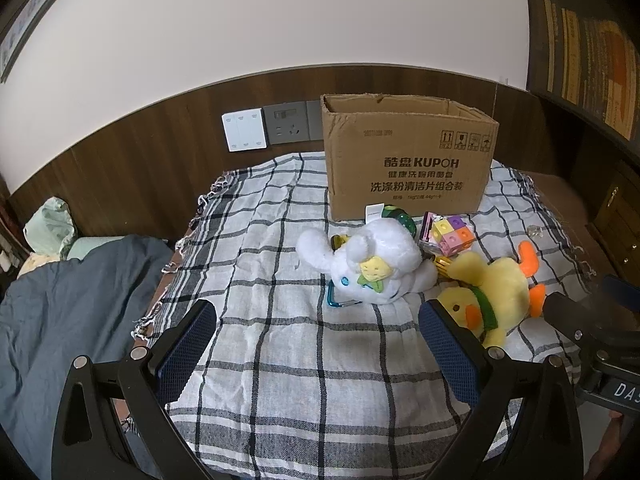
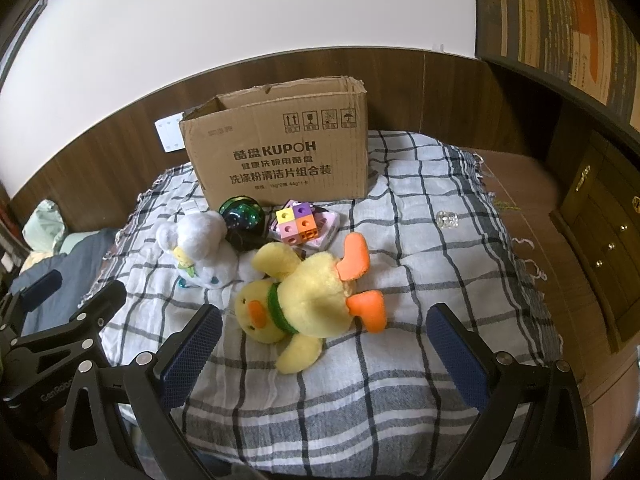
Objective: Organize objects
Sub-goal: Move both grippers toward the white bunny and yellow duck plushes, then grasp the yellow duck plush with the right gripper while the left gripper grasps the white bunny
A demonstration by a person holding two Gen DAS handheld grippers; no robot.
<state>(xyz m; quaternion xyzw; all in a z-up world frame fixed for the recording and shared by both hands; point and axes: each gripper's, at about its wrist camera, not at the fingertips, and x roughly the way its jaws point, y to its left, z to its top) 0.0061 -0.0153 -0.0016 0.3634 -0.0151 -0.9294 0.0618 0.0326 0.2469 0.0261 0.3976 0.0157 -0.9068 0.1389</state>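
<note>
An open cardboard box (image 1: 408, 160) (image 2: 280, 152) stands at the back of a checked cloth (image 1: 280, 340) (image 2: 420, 240). In front of it lie a white plush toy (image 1: 372, 268) (image 2: 204, 248), a yellow plush duck (image 1: 492, 292) (image 2: 304, 300), a coloured cube puzzle (image 1: 450, 236) (image 2: 298, 226), a dark green ball (image 1: 396, 214) (image 2: 242, 216) and a teal carabiner (image 1: 336, 300). My left gripper (image 1: 318, 320) is open and empty, just short of the white plush. My right gripper (image 2: 324, 328) is open, its fingers either side of the duck, apart from it.
A small clear object (image 2: 447, 219) (image 1: 535, 232) lies on the cloth at the right. A dark blue blanket (image 1: 68, 320) lies at the left. Wall switches and a socket (image 1: 272, 126) sit behind the box. A wooden drawer unit (image 2: 600, 240) stands at the right.
</note>
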